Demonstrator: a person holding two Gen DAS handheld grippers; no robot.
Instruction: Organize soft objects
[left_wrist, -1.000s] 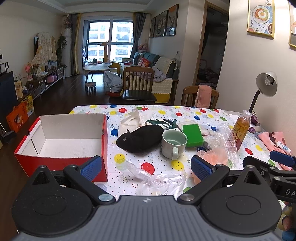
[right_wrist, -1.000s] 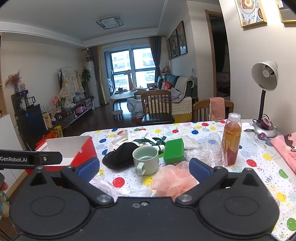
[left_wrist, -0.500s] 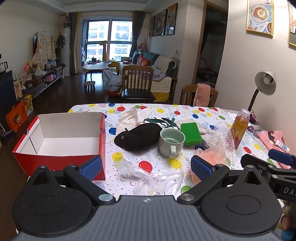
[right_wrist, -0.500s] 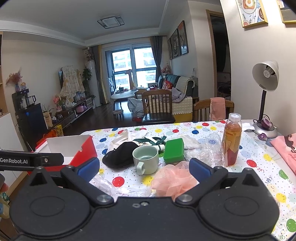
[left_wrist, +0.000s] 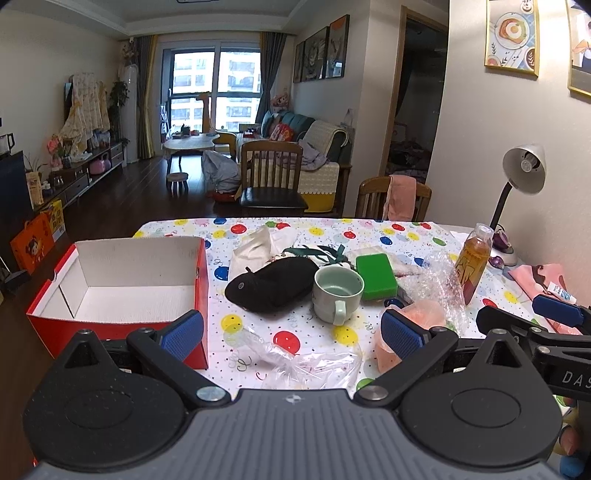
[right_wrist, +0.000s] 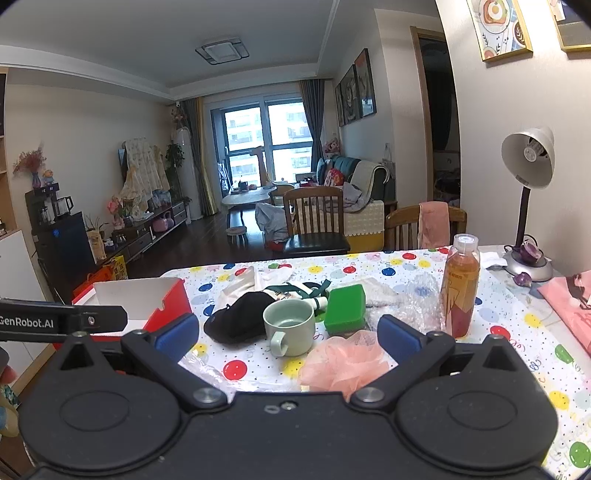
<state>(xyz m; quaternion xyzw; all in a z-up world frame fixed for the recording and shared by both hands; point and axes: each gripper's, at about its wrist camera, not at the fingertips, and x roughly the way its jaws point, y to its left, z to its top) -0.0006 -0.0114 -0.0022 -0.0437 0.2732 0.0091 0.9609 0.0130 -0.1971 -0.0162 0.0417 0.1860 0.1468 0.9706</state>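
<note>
A black cap (left_wrist: 271, 284) (right_wrist: 236, 317) lies mid-table beside a green sponge (left_wrist: 376, 276) (right_wrist: 345, 306). A pink mesh puff (left_wrist: 424, 314) (right_wrist: 345, 363) lies at the near right. A white cloth (left_wrist: 255, 247) and a green-strapped fabric item (left_wrist: 317, 253) lie behind the cap. An open red box (left_wrist: 122, 288) (right_wrist: 166, 301) stands at the left, empty. My left gripper (left_wrist: 291, 334) is open and empty, above the near edge. My right gripper (right_wrist: 288, 334) is open and empty, just before the puff.
A pale green mug (left_wrist: 338, 293) (right_wrist: 290, 325) stands between cap and sponge. An orange drink bottle (left_wrist: 472, 266) (right_wrist: 461, 284), crumpled clear plastic (left_wrist: 310, 363), bubble wrap (left_wrist: 432, 280), a desk lamp (right_wrist: 528, 206) and pink cloth (left_wrist: 543, 280) are on the spotted tablecloth (left_wrist: 369, 229). Chairs stand behind.
The left gripper has drawn back and risen slightly, so the table sits a little lower and farther. The right gripper has barely moved. Both stay open.
</note>
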